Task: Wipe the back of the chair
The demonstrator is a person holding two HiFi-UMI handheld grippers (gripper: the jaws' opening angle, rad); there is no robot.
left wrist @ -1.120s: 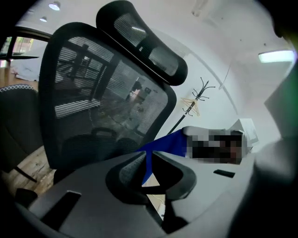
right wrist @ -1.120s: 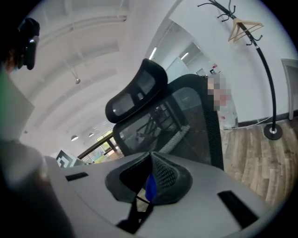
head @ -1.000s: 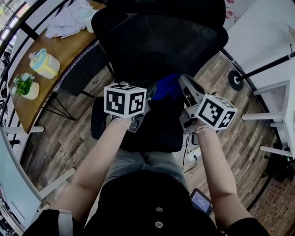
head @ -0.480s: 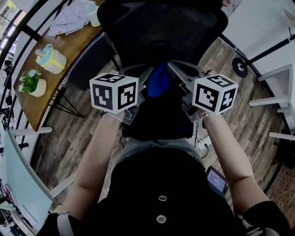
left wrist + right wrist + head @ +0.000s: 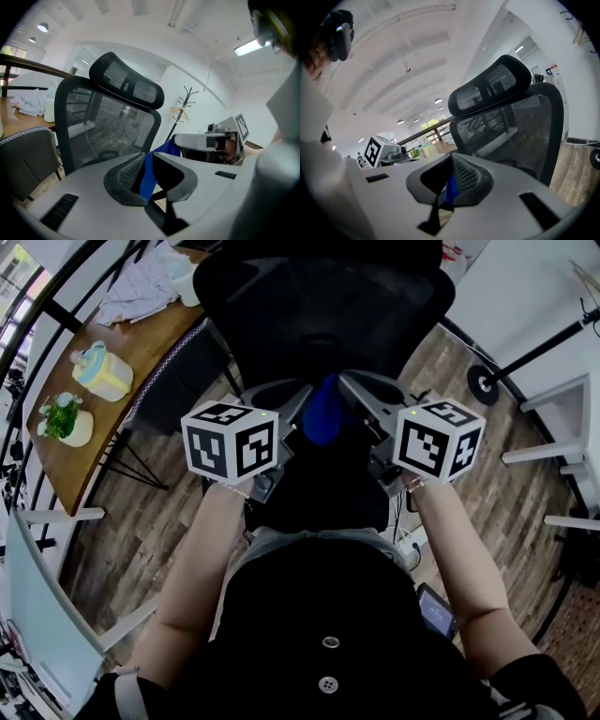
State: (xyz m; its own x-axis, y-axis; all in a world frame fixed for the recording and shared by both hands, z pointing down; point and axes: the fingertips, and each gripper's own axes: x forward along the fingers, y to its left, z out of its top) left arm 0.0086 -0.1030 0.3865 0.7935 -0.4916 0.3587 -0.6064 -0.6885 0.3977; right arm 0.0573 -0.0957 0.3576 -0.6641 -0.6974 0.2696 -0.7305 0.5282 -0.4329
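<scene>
A black mesh office chair stands in front of me, its back [image 5: 319, 306] filling the top of the head view. Between the two grippers hangs a blue cloth [image 5: 323, 411], just short of the chair back. My left gripper [image 5: 300, 404] is shut on the cloth's left side, and my right gripper [image 5: 352, 390] is shut on its right side. In the left gripper view the cloth [image 5: 147, 176] is pinched between the jaws, with the mesh back [image 5: 108, 126] and headrest [image 5: 126, 86] beyond. In the right gripper view a strip of cloth [image 5: 451, 190] shows between the jaws, facing the chair back [image 5: 520, 126].
A wooden desk [image 5: 122, 343] at the left carries a yellow jug [image 5: 101, 369], a potted plant [image 5: 64, 418] and white fabric [image 5: 141, 282]. A black stand with a round base [image 5: 486, 381] and white furniture legs [image 5: 548, 451] are at the right. A coat rack [image 5: 183, 105] stands behind.
Both grippers have lifted the blue cloth and brought it closer to the chair back, with the jaws drawn nearer to each other. Little has moved in the last half second.
</scene>
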